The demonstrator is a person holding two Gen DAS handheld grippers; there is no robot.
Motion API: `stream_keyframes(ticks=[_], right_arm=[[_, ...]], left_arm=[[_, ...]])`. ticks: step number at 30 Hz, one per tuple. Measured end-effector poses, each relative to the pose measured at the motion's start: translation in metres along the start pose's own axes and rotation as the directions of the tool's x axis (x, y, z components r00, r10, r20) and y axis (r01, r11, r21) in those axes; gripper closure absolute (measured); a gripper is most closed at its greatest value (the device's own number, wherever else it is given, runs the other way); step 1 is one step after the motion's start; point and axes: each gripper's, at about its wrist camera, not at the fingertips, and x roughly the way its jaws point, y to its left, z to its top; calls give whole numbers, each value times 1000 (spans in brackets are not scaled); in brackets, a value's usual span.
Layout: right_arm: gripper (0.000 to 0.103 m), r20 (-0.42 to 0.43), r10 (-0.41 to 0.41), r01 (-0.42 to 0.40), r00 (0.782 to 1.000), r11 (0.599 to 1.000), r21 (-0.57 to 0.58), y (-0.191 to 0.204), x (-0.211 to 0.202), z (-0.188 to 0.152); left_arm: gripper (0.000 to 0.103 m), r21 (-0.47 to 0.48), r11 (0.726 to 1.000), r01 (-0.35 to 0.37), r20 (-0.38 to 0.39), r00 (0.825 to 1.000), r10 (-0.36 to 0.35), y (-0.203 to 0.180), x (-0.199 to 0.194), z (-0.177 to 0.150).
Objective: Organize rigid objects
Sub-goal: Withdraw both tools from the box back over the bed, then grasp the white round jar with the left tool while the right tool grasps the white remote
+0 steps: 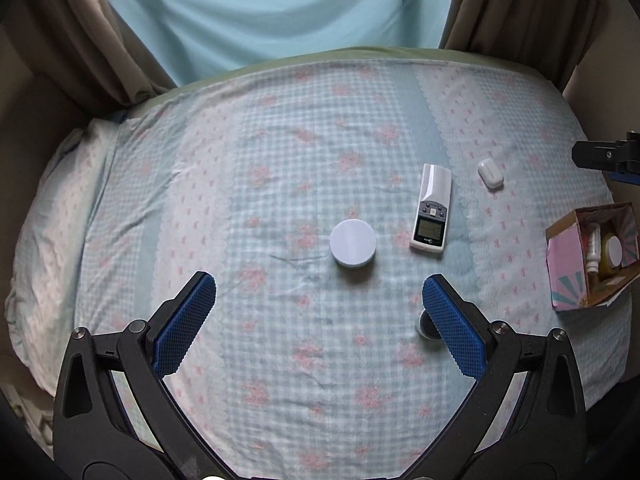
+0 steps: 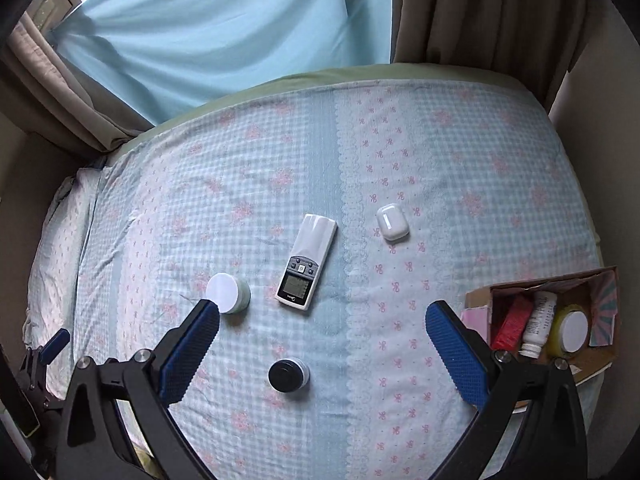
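Observation:
On the checked bedspread lie a white round jar, a white remote with a screen, a white earbud case and a small black-lidded jar, which is mostly hidden behind my left gripper's right finger in the left wrist view. My left gripper is open and empty, just short of the white jar. My right gripper is open and empty above the black-lidded jar. A cardboard box at the right edge holds a red pack, a white bottle and a yellow jar.
The bed fills both views, with curtains behind it and a pillow at the left. The right gripper's tip shows at the right edge of the left wrist view; the left gripper shows at the lower left of the right wrist view.

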Motion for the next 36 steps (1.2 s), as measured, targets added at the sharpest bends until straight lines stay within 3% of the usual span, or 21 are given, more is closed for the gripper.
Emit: stream_keyframes(ticks=[5,10,18,26,32,36], right_arm=[[0,-74,-27,29,997,999,27,16,58,25],[0,-158,-33,43,987,997,65,17,118,49],[2,-296,-55,95,953,988,123,10,220,63],[11,-397,-16,122,917,962,243,-5,286,53],[25,-392,-14,145,920,941,305,-7,304,45],[28,-379,-42,174,924,930,323,-9,308,41]], left_arm=[[0,-44,997,59,-80,995,-63,8,55,15],[0,-143,980,136,-173,972,-160,10,120,15],[0,-245,964,108,-271,947,-175,-3,212,-1],[0,-297,954,53,-289,947,-143,-19,267,-10],[1,-312,950,17,-280,954,-109,-33,288,-11],[7,-318,948,7,-276,956,-100,-38,295,-12]])
